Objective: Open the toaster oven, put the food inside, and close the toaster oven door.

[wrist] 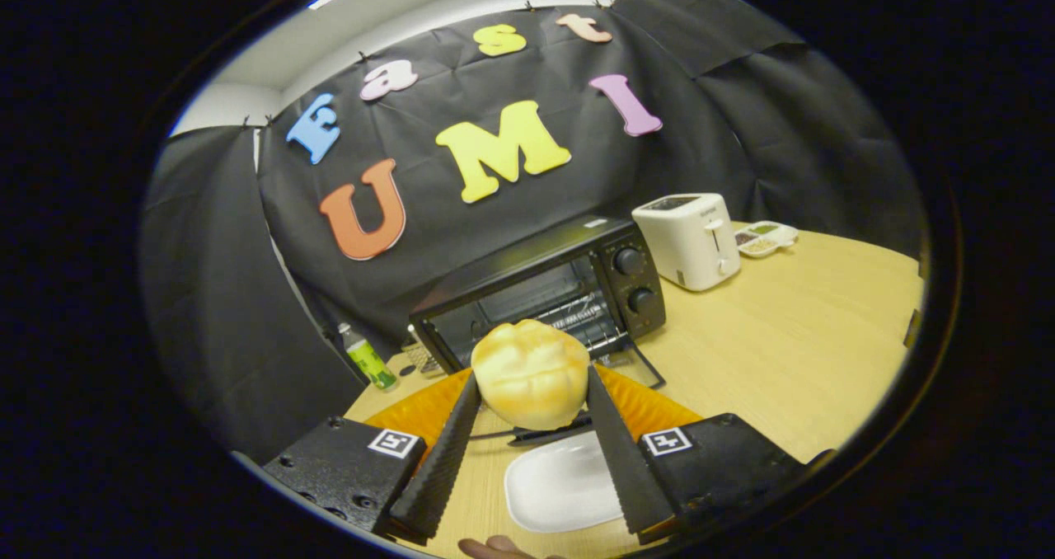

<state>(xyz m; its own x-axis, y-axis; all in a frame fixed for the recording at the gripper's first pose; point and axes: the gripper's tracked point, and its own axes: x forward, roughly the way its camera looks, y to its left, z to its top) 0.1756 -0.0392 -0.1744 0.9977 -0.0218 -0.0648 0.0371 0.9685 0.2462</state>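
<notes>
The table (791,336) spreads under and beyond my gripper (532,394). Ahead of my fingers sits the oven (544,295), its door (639,361) dropped open toward me and the rack visible inside. To the right of the oven stands a toaster (688,240), and past that a small divided dish (766,237). Just beneath my fingers lies an orange plate (420,411), and nearer me a white dish (560,485). My gripper is closed on the bun (532,373), both fingers pressing its sides, holding it above the orange plate and in front of the open oven. A bottle (367,357) stands off to the left of the oven.
</notes>
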